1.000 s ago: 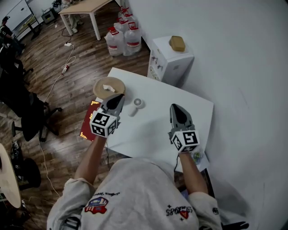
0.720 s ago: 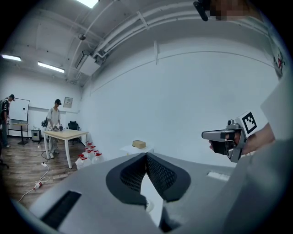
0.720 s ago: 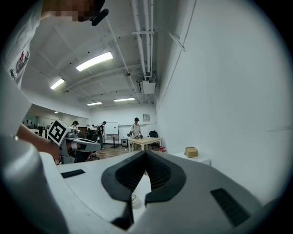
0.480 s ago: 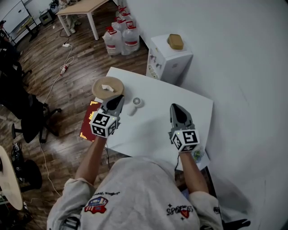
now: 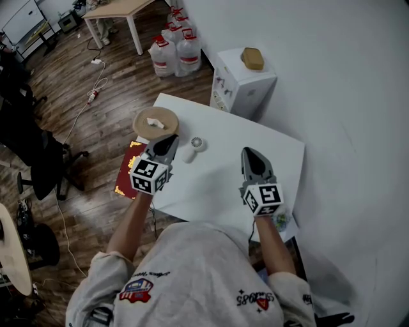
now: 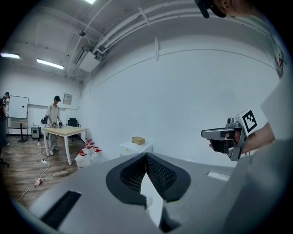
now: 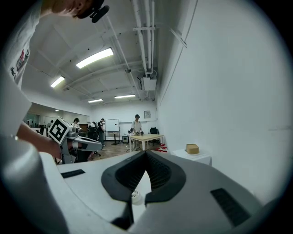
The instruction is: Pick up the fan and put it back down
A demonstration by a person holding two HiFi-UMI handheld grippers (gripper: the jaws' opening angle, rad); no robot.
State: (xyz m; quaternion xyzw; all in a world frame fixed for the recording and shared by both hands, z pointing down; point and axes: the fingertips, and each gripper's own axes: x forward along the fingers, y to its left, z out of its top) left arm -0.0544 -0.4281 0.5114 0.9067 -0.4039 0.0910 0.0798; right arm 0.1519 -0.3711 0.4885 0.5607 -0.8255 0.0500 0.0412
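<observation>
1. We hold the left gripper (image 5: 171,138) low over the white table (image 5: 217,185); its jaws are pressed together with nothing between them.
2. Our right gripper (image 5: 248,152) hovers well apart on the other side; its jaws are also together and empty.
3. The fan (image 5: 194,146) lies on the table just beside the left gripper's tip, not touched; it is nearer that gripper than the right one.
4. A round wooden tray (image 5: 155,121) sits at the table's far left edge; a white cabinet (image 5: 239,80) stands beyond.

A white wall (image 5: 332,76) fills the right side. Brown wood floor (image 5: 83,83) lies left, a tan table (image 5: 121,9) and water jugs (image 5: 176,48) up top.
</observation>
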